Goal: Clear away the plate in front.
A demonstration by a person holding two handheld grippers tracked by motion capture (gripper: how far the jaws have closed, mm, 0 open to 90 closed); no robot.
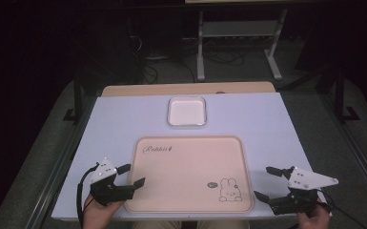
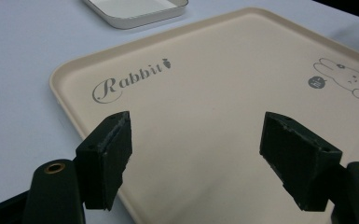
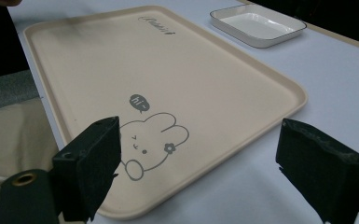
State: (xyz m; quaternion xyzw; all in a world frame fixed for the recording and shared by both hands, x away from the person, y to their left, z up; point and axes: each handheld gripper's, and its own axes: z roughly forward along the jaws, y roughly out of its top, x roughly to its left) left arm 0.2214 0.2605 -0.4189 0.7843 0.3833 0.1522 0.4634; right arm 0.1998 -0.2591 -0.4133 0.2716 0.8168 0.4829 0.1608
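Beige tray [image 1: 190, 167] with a rabbit drawing [image 1: 230, 190] and the word "Rabbit" printed on it lies flat on a pale counter [image 1: 267, 119] in the high view, between the two tools. The left tool [image 1: 134, 175] sits just beside the tray's near left edge, held by a hand [image 1: 100, 213], its jaws apart with nothing between them. The right tool [image 1: 265, 182] sits just off the tray's near right corner, held by the other hand [image 1: 314, 219], jaws also apart and holding nothing. Beyond the tray, farther from both tools, a small white square dish [image 1: 187, 111] rests on the counter. In the left gripper view, the left tool [image 2: 193, 154] looks across the tray [image 2: 205, 93] with its two black jaws spread wide; the lettering lies ahead to the left, the rabbit drawing [image 2: 347, 77] far to the right, and the dish [image 2: 135, 9] beyond the tray's far edge. In the right gripper view, the right tool [image 3: 200, 163] has its jaws wide apart over the tray's corner [image 3: 168, 60]; the rabbit drawing [image 3: 151, 142] lies just ahead of the left jaw, and the dish [image 3: 256, 23] sits farther off to the right.
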